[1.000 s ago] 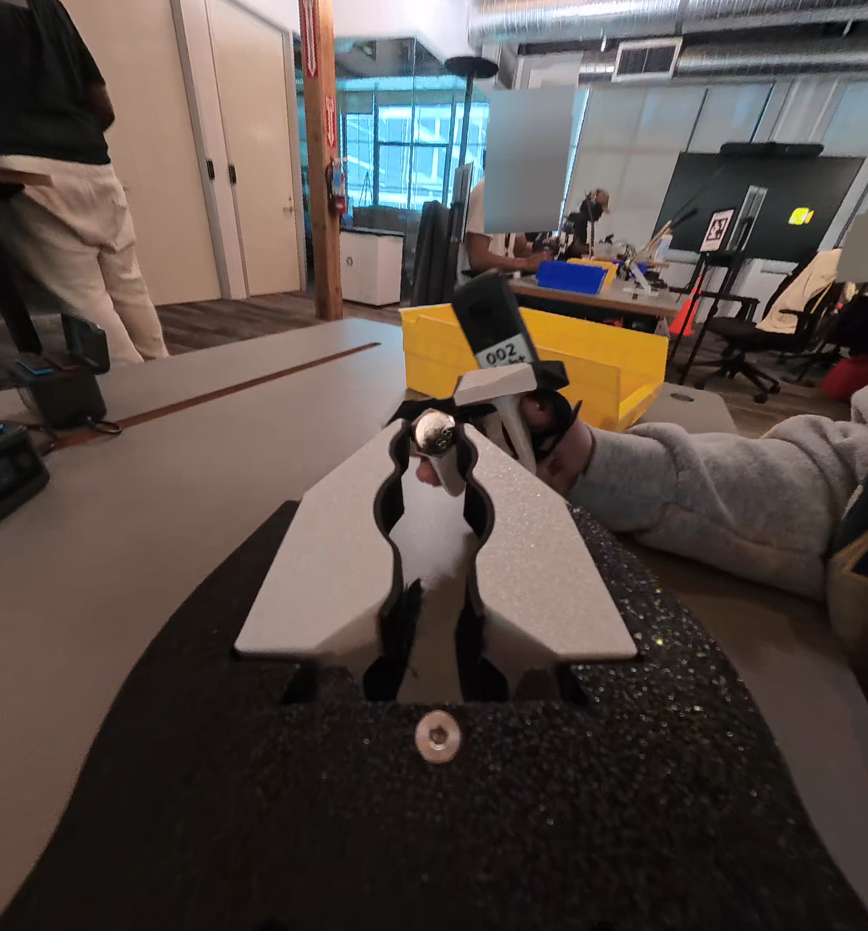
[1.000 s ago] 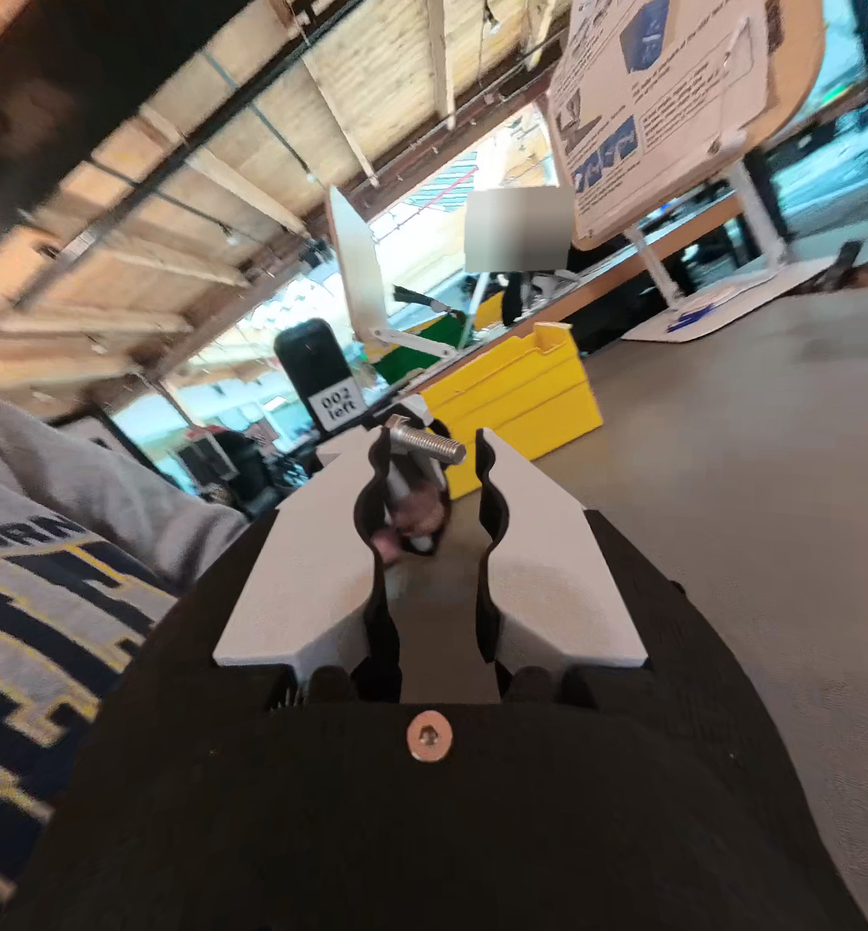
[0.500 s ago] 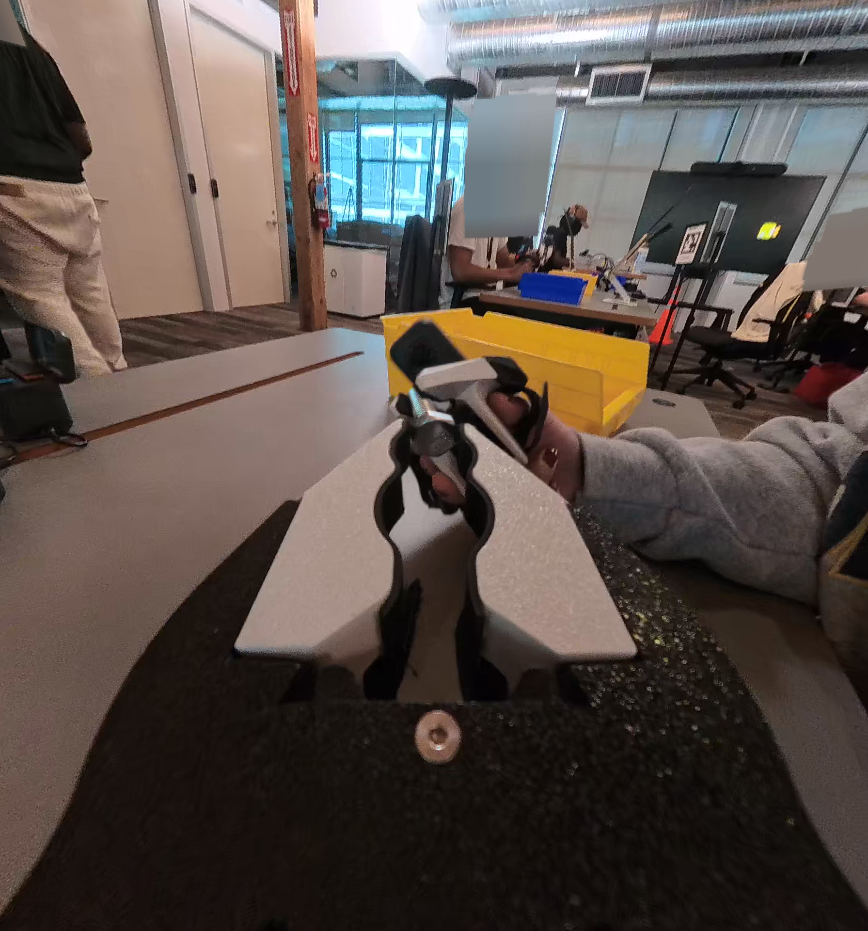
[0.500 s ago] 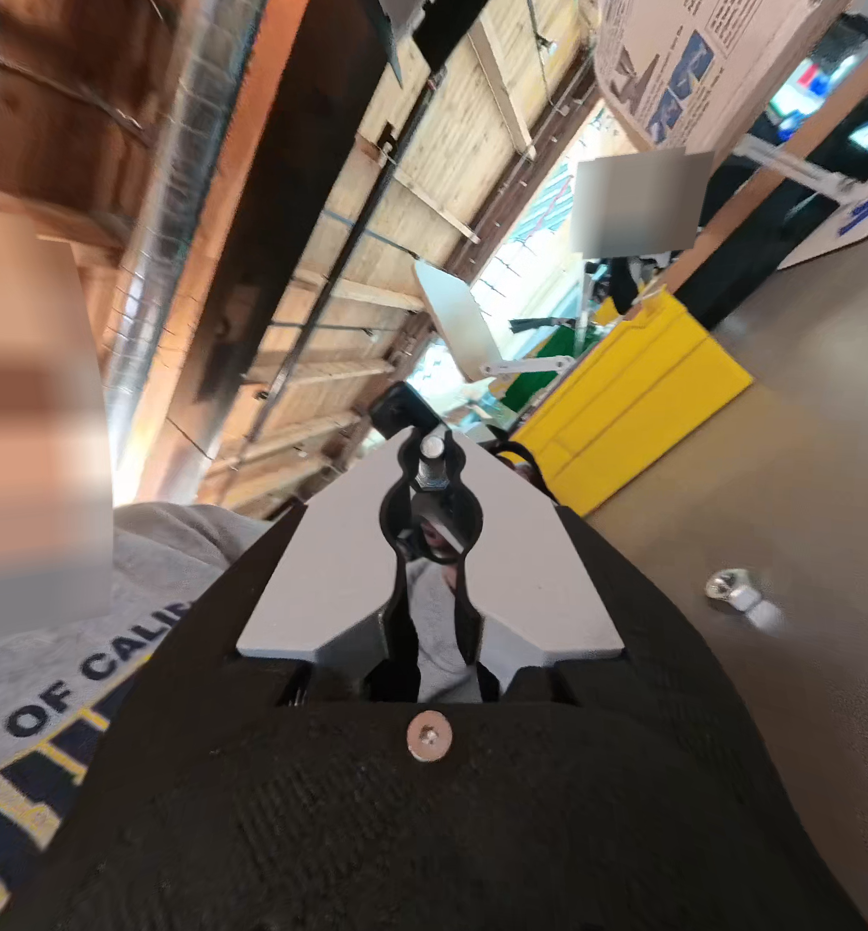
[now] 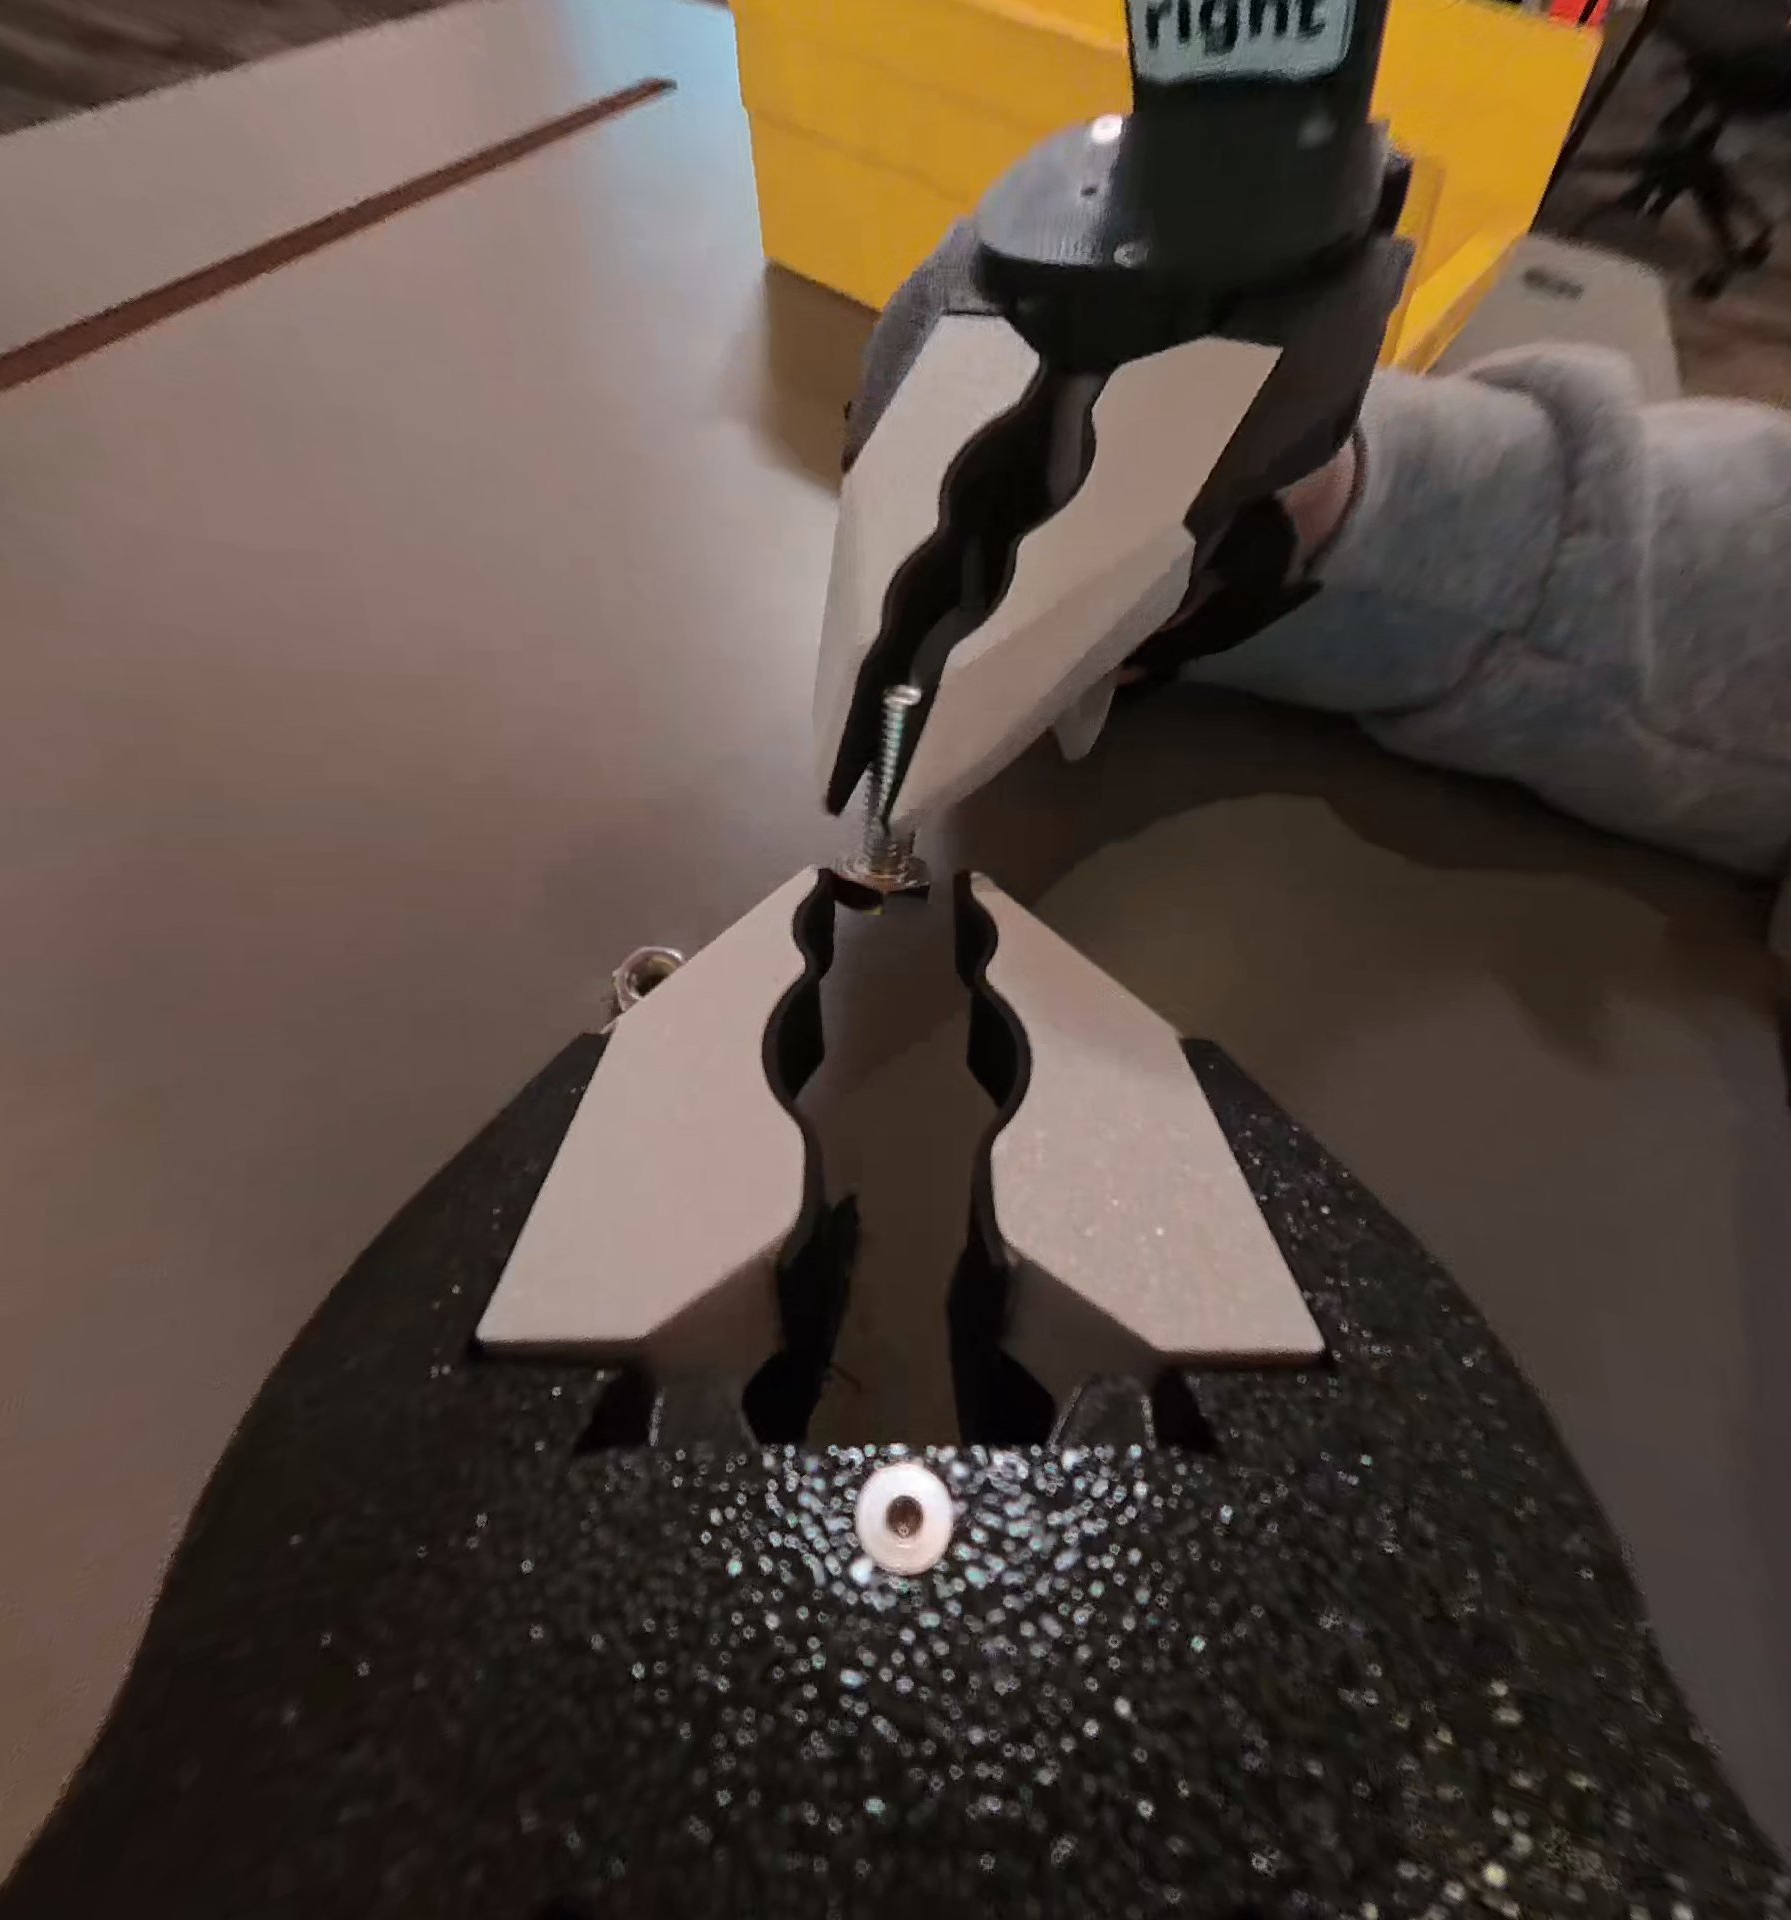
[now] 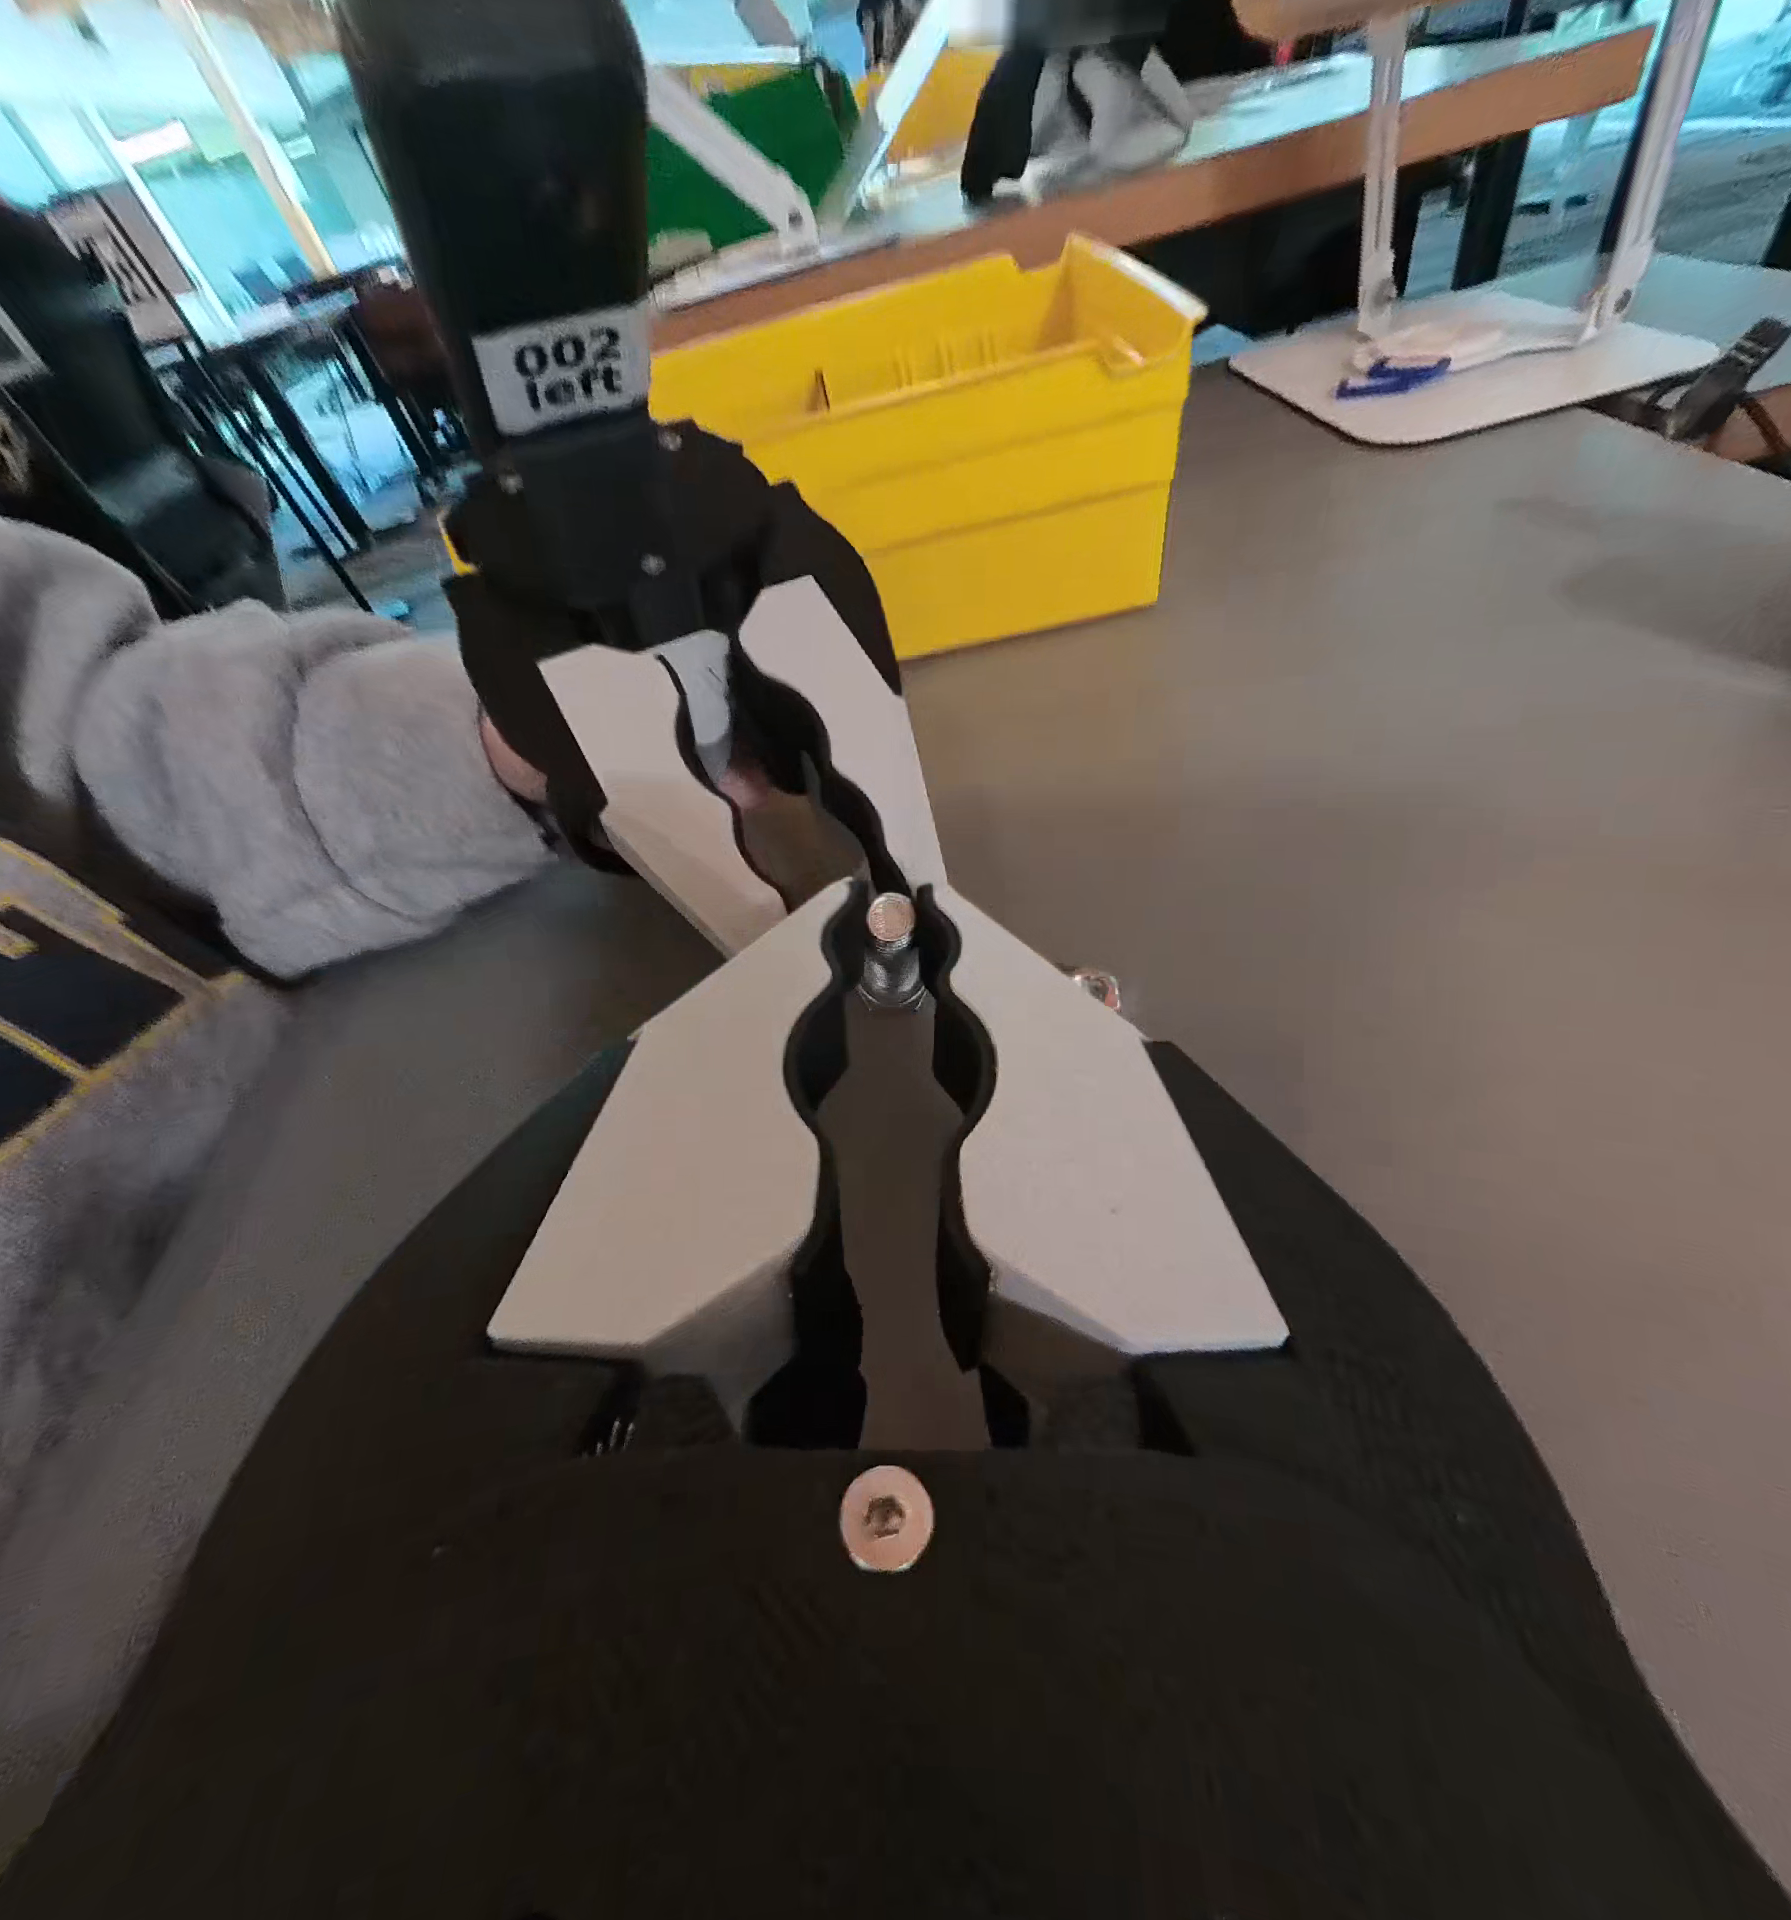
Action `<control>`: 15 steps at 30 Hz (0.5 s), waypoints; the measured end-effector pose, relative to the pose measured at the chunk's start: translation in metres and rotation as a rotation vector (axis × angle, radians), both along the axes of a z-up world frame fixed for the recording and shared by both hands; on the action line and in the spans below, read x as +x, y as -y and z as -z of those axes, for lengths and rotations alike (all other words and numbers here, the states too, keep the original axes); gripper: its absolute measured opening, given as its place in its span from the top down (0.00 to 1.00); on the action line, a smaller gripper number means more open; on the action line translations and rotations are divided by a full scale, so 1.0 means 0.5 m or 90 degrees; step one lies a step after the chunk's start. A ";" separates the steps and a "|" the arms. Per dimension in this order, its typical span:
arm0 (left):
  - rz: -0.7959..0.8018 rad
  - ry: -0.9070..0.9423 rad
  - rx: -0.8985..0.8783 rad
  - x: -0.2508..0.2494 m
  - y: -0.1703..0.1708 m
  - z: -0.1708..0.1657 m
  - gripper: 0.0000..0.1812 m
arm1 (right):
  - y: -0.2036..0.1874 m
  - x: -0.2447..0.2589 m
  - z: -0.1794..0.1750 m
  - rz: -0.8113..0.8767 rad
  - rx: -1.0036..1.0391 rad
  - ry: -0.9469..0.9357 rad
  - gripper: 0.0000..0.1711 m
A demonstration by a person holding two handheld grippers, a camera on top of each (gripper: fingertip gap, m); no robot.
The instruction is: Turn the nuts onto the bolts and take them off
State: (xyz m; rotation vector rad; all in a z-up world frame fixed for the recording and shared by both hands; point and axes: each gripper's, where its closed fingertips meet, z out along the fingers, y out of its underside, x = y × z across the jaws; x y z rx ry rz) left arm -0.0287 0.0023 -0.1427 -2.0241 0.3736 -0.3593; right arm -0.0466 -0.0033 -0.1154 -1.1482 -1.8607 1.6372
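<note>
My left gripper (image 5: pixel 891 883) is low over the grey table (image 5: pixel 351 540), its jaws closed on a steel nut (image 5: pixel 883 868) at the very tips. My right gripper (image 5: pixel 870 821) comes down from above, shut on a thin bolt (image 5: pixel 886 764) whose threaded end stands in that nut. In the right wrist view my right gripper (image 6: pixel 893 906) grips the bolt (image 6: pixel 891 951) at its tips. My left gripper (image 6: pixel 849 878) meets it from behind, and the nut is hidden there.
A loose nut (image 5: pixel 642 971) lies on the table just left of my left finger, and shows in the right wrist view (image 6: pixel 1099 987). A yellow bin (image 6: pixel 974 499) stands behind. Grey sleeves (image 5: pixel 1545 582) rest on the table beside the grippers. Both grippers' tips are close together, under 4 cm apart.
Both grippers have tipped down from level to the table. The right gripper closed on the bolt and now stands over the left tips, which hold only the nut.
</note>
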 end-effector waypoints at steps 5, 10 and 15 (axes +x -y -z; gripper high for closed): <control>0.021 0.000 -0.024 0.007 0.006 0.017 0.91 | 0.013 0.007 0.018 -0.029 0.031 0.009 0.95; 0.025 0.018 -0.031 0.009 0.007 0.020 0.90 | 0.016 0.008 0.019 -0.036 0.025 0.012 0.95; 0.003 -0.010 -0.038 0.003 -0.001 0.033 0.91 | 0.012 0.003 0.028 -0.020 0.033 0.025 0.95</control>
